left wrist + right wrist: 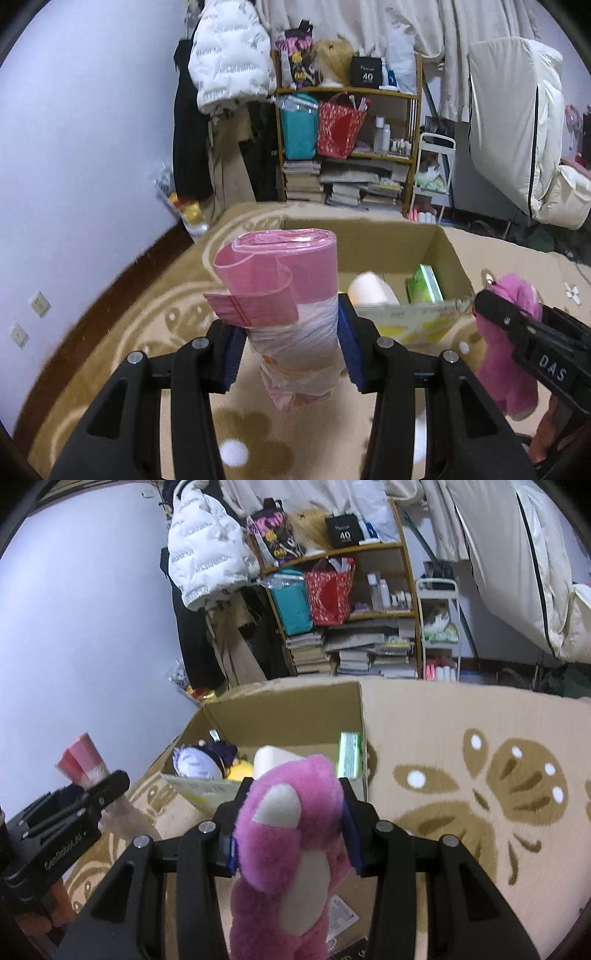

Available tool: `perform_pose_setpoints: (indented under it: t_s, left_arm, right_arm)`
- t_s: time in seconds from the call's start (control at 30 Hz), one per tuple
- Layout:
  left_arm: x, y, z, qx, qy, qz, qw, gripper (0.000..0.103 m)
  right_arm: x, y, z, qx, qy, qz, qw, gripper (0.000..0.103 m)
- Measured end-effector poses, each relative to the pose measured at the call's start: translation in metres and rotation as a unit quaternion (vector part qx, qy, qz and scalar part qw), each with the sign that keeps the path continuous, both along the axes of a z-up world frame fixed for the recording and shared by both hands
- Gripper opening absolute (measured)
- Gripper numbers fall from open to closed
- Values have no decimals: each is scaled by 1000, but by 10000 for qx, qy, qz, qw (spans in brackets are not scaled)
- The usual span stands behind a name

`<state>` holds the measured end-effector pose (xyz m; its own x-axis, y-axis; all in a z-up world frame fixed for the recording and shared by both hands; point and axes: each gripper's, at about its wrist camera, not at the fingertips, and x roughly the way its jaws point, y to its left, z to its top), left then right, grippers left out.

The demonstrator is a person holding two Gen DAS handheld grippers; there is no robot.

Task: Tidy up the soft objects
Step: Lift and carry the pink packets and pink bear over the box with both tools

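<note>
Between each gripper's jaws: pink roll (284,295), apparently bags; plush (291,834).

We take this for a lived-in bedroom in a home. A wooden shelf (347,88) against the far wall holds bags, bottles and a wig, with books (343,184) stacked at its foot. A white puffer jacket (229,59) and dark coats hang beside it. A tan flowered carpet (480,775) covers the floor, and wall sockets (40,303) sit low on the pale wall.
</note>
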<state>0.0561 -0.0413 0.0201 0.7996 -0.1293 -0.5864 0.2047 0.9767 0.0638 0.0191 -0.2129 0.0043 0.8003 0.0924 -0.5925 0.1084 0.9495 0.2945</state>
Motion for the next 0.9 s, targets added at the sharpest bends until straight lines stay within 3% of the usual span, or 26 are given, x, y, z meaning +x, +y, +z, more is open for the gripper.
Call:
perform_pose_setpoints:
  t_s: [0.37,0.6,0.9]
  left_arm:
    - [30,-19,16,300,-494,-88,9983,44]
    - [56,-27,9,46,-439,-45,9990,44]
    - [71,-34,11,213,-742,74,9970,44]
  right_arm:
    - [20,2,19,-225,-380,-4,9990,46]
    - [42,12,28,-477,-498,128,9975,46]
    - [84,10,26,-642,-493,188,9965,46]
